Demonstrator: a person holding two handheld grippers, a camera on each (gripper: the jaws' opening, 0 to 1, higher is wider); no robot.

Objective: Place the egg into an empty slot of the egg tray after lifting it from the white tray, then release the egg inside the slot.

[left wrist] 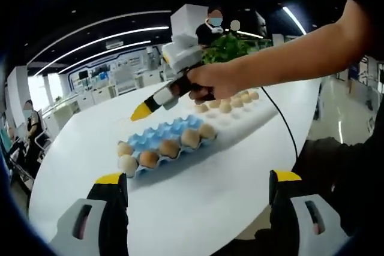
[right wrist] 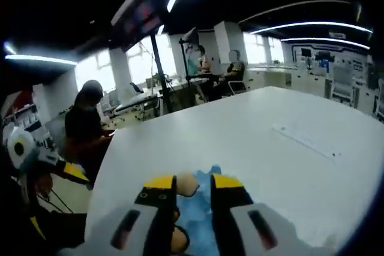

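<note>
Yellow-tipped black jaws of the left gripper (left wrist: 195,187) rise from the bottom corners of the left gripper view, spread wide with nothing between them, held back over the white round tabletop (left wrist: 240,160).

Blue moulded egg tray (left wrist: 165,145), mid-frame in that view: brown eggs fill its near row and left end; the far slots show bare blue and look empty.

Loose brown eggs (left wrist: 228,105), a cluster right of centre beyond the blue tray; the white tray under them cannot be made out against the table.

Right gripper (left wrist: 139,112), upper centre of the left gripper view, gripped by the person's hand (left wrist: 210,82), its yellow tip hanging above the blue tray's far side.

Right gripper view, bottom centre: the two yellow-tipped jaws stand close on either side of a pale brown egg (right wrist: 186,184), apparently clamping it, with blue tray just beneath.

Step in hand, by judgement: lowering the egg into a free slot. Done well, it calls for:
- centring over a bare blue cup, clear of seated neighbours;
- a straight, slow descent until the egg rests in the cup;
- parting the jaws gently, only enough to free the shell;
- lifting straight up afterwards.
</note>
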